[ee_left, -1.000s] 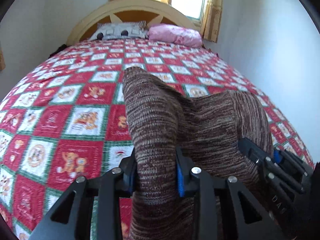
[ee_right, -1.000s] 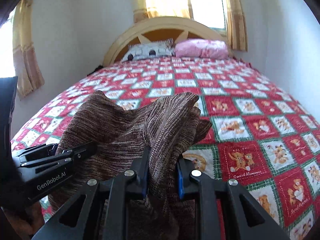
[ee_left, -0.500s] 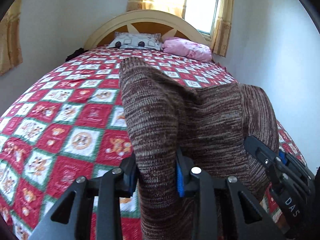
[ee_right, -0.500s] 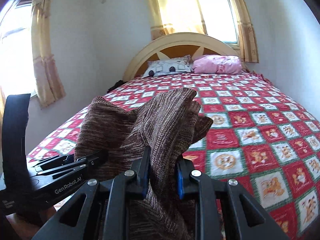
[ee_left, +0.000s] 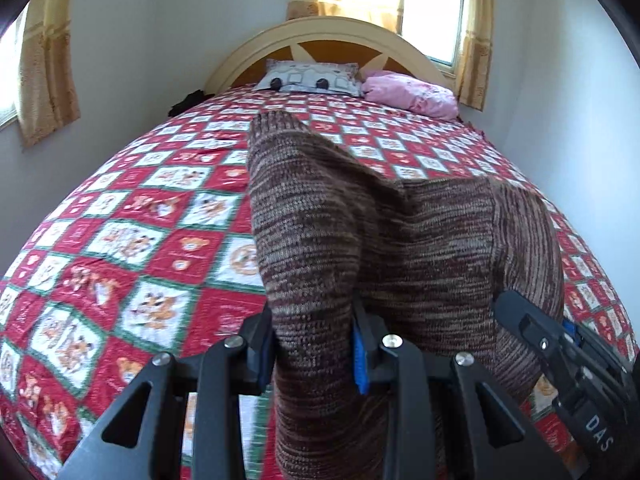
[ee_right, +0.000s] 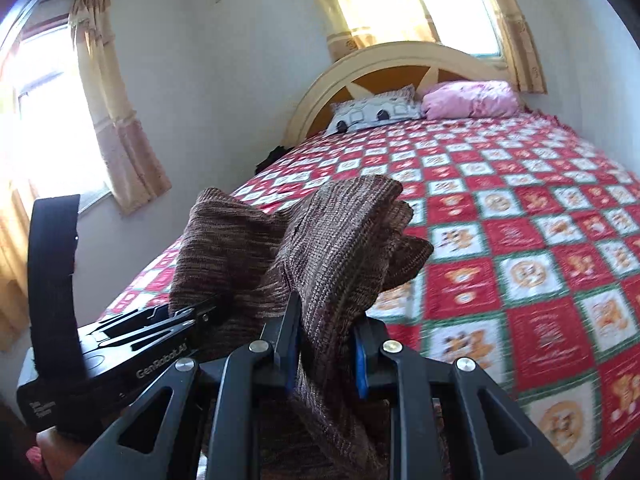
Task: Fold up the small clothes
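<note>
A brown marled knit garment [ee_left: 400, 248] hangs lifted above the bed, stretched between both grippers. My left gripper [ee_left: 314, 344] is shut on its left edge, and the cloth drapes down between the fingers. My right gripper [ee_right: 326, 344] is shut on the other edge of the garment [ee_right: 332, 248], which bunches up in front of it. In the left wrist view the right gripper [ee_left: 560, 360] shows at the lower right. In the right wrist view the left gripper [ee_right: 188, 316] shows at the lower left, against the cloth.
The bed carries a red, white and green patchwork quilt [ee_left: 132, 240] [ee_right: 540, 264]. A grey patterned pillow [ee_left: 308, 78] and a pink pillow [ee_left: 412, 94] lie by the curved headboard [ee_left: 340, 30]. Walls and curtained windows stand close on both sides.
Both grippers have risen and tilted up with the garment; more wall and window now show. The right gripper has also turned left. The grips are unchanged.
</note>
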A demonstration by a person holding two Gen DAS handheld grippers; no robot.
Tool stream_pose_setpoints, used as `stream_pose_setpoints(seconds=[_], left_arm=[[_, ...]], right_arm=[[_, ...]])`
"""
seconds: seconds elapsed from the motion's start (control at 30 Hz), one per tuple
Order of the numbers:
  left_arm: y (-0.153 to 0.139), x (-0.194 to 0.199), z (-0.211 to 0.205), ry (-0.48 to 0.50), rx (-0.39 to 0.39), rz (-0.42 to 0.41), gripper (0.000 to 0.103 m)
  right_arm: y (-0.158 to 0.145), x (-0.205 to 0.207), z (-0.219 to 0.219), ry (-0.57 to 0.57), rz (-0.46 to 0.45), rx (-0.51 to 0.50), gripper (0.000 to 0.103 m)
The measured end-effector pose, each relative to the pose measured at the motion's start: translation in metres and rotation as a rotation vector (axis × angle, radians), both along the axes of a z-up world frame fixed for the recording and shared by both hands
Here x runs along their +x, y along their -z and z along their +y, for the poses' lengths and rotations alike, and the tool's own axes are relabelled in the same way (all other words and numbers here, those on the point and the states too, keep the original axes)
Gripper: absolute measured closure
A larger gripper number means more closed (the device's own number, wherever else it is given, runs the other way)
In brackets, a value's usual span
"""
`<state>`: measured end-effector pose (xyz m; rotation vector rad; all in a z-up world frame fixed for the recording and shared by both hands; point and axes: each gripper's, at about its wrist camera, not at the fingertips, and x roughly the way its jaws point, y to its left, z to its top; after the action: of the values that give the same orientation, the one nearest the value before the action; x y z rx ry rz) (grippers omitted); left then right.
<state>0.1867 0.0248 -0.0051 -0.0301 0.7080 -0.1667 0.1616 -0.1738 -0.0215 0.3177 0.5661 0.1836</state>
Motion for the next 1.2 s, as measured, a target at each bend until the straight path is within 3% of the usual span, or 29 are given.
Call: stream_pose_setpoints(seconds=[0.33,0.53,0.93,1.2], left_arm=[[0.009,0.024,0.044,-0.086,0.027,0.005,0.071],[0.023,0.044,0.05,-0.089,0.017,0.025,0.071],[0.04,0.088,0.033,-0.068,0.059,0.019,0.071],[0.078,0.112,0.044,-0.106,0.024,0.104,0.068]], right_arm=[[0.016,0.034,0.046,-0.071,0.053,0.116,0.081],[0.027,0.06,0.057,-0.075,0.077,0.102,0.081],[0.052,0.107,0.038,-0.043,0.099,0.075,0.082],[0.091,0.142,0.034,-0.026,0.174,0.029,0.082]])
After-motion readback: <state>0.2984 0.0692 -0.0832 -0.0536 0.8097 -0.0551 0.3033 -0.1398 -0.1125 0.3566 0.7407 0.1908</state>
